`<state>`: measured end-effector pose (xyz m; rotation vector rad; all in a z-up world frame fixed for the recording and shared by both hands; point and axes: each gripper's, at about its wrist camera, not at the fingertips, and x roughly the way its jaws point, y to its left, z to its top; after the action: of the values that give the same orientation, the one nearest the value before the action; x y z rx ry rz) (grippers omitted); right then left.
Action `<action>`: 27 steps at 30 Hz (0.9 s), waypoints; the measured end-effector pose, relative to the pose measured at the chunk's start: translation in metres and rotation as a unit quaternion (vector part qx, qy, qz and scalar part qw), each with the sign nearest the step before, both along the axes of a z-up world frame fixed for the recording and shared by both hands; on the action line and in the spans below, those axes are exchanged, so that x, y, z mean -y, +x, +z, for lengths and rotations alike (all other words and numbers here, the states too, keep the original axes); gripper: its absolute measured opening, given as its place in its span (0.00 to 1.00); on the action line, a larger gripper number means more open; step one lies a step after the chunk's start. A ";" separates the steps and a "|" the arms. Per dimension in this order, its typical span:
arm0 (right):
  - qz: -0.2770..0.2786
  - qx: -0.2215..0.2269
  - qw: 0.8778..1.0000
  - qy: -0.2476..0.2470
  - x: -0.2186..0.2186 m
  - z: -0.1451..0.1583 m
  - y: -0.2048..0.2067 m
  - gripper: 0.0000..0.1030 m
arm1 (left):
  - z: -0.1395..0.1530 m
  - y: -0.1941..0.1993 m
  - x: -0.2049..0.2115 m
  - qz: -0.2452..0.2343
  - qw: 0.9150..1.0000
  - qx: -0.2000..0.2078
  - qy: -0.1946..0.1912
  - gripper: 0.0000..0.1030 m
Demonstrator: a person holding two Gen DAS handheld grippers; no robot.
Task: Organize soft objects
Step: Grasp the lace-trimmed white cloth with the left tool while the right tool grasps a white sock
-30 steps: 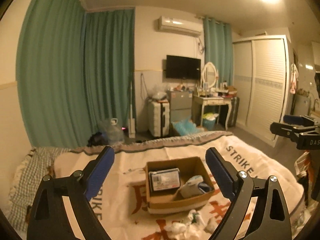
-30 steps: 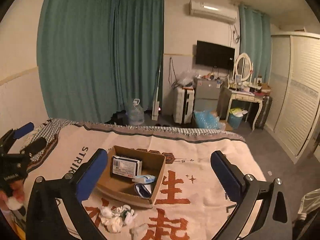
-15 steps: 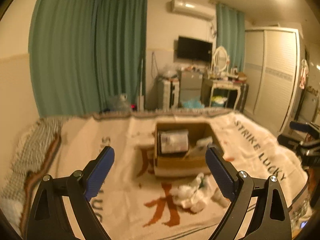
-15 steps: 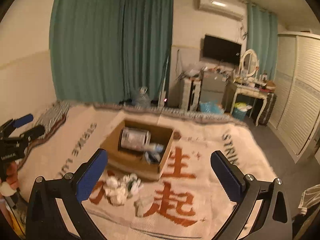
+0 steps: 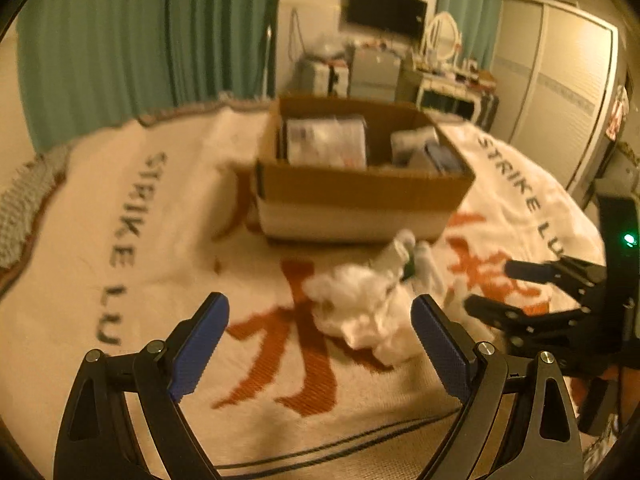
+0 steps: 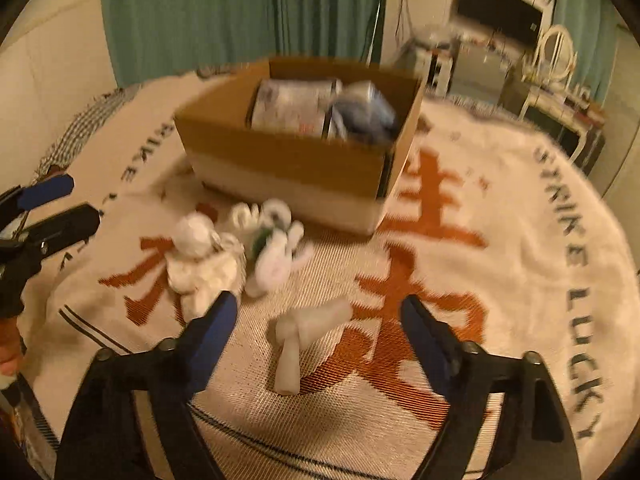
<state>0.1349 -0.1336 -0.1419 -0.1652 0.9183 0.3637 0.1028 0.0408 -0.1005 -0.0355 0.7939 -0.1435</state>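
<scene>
Right gripper point(image 6: 318, 326) open above white sock point(image 6: 298, 338); cardboard box point(image 6: 296, 160) beyond.

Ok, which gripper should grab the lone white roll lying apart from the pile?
Probably the right gripper: its open jaws already frame the lone white roll. The left gripper faces the white pile instead.

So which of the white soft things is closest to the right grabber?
The lone white rolled piece lying by itself on the blanket, right between the right gripper's open fingers. The other white ones sit bunched together nearer the cardboard box.
</scene>
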 end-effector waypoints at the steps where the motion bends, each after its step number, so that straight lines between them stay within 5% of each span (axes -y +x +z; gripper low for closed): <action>1: -0.002 -0.011 1.000 0.003 0.001 -0.009 0.003 0.70 | -0.006 0.002 0.002 -0.004 1.000 -0.010 0.001 0.91; 3: -0.001 -0.028 1.000 0.013 0.000 -0.023 0.007 0.68 | -0.017 0.005 0.004 -0.006 1.000 -0.027 0.003 0.91; 6: 0.005 -0.055 0.998 0.018 -0.003 -0.043 0.010 0.45 | -0.025 0.008 0.006 -0.011 0.999 -0.047 -0.013 0.91; 9: 0.005 -0.047 0.999 0.023 0.000 -0.045 0.006 0.33 | -0.026 0.006 0.011 -0.023 0.998 -0.049 -0.014 0.89; 20: -0.032 0.018 0.999 0.027 0.030 0.002 -0.005 0.32 | -0.025 0.018 0.054 -0.058 0.996 -0.067 -0.025 0.89; 27: -0.039 0.015 0.999 0.034 0.039 0.002 -0.003 0.32 | -0.048 0.040 0.066 -0.041 0.993 -0.109 0.003 0.77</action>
<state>0.1316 -0.1729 -0.1396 -0.0724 0.8784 0.3191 0.1430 -0.0250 -0.1488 -0.0126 1.0151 -0.2186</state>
